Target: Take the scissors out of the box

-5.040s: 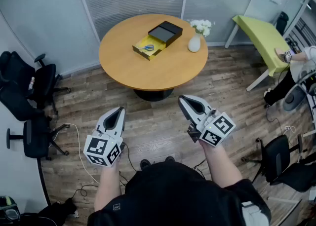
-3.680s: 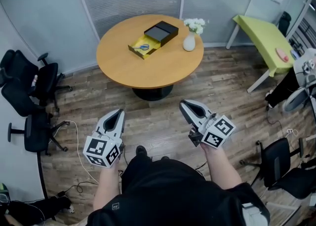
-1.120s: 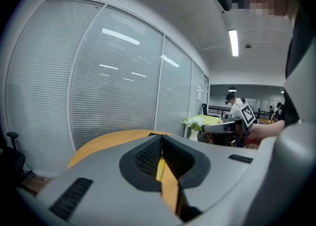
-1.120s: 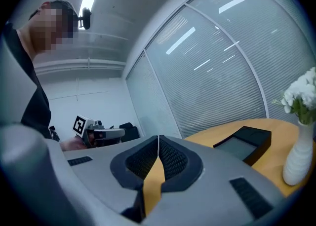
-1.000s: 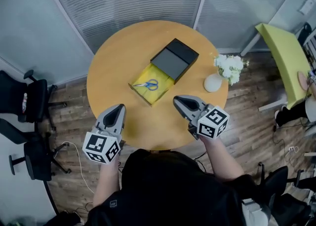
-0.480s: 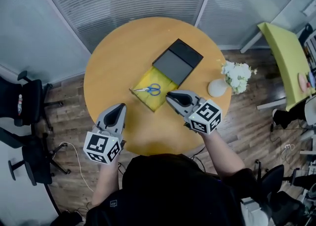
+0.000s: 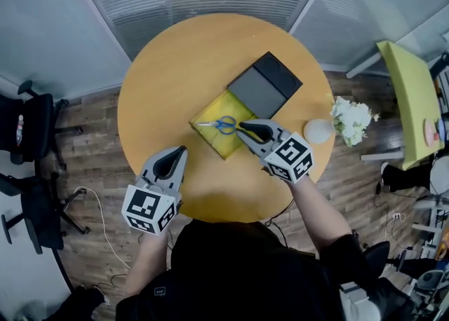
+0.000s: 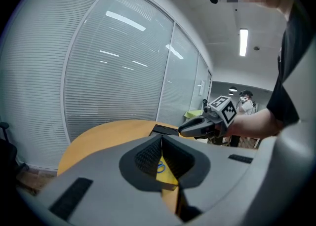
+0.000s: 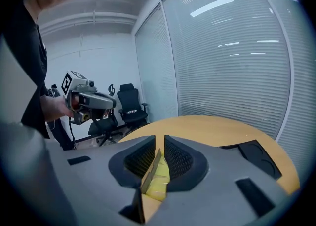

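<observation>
Presently the right gripper [image 7: 243,128] is held over one edge of the open box [image 7: 223,146]. Its fingers [image 9: 180,159] are clenched together on nothing, with the tips just beside the scissors [image 7: 223,125], which lie flat inside on the yellow lining. The left gripper [image 7: 182,151] is kept apart over the bare table [image 7: 168,74], its fingers [image 8: 146,157] likewise closed and empty.

The step in hand is judged to be the reach into the box. The right fingers should be opened before they are lowered and set across the narrow pivot or a blade, since the looped handles would be harder to pinch. The box looks like light card, so it could be steadied by the left gripper.

The scissors are seen as thin metal blades with glossy blue plastic loops. The black cover [image 7: 265,87] is matte and flat, and the table is smooth, round wood.
</observation>
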Demonstrator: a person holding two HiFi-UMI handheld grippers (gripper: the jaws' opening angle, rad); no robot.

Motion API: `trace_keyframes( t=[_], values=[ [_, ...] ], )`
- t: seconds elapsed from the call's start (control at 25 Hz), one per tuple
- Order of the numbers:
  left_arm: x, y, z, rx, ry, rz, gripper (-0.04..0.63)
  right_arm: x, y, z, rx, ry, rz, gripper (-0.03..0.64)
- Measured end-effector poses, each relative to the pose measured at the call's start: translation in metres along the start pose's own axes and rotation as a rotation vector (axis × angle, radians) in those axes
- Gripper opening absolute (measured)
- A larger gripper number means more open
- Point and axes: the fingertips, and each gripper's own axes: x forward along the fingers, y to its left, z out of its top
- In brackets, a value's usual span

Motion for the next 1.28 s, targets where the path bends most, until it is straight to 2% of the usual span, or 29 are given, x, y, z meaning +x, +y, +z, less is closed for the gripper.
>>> trace_keyframes(
  t=[0.24,0.28,0.36,0.52,0.84,1.12,1.28],
  values=[
    [0.013,0.013,-0.011,-0.037,0.003,-0.009,0.014,0.041,-0.015,-0.026,-0.047,0.140,0.040,0.046],
    [0.015,0.015,-0.014,-0.042,0.004,-0.009,0.014,0.048,-0.016,-0.035,-0.061,0.184,0.052,0.062],
    [0.018,0.017,-0.018,-0.052,0.009,-0.010,0.014,0.061,-0.018,-0.054,-0.092,0.269,0.075,0.136],
    [0.018,0.023,-0.031,-0.075,0.021,-0.005,0.014,0.083,-0.026,-0.084,-0.169,0.394,0.088,0.137],
    [0.015,0.031,-0.055,-0.123,0.058,0.015,0.014,0.124,-0.047,-0.148,-0.209,0.624,0.136,0.150],
    [0.003,0.037,-0.072,-0.168,0.084,0.045,0.015,0.145,-0.057,-0.183,-0.327,0.813,0.166,0.150],
    [-0.007,0.043,-0.073,-0.174,0.081,0.070,0.014,0.145,-0.061,-0.196,-0.338,0.885,0.165,0.150]
  ],
)
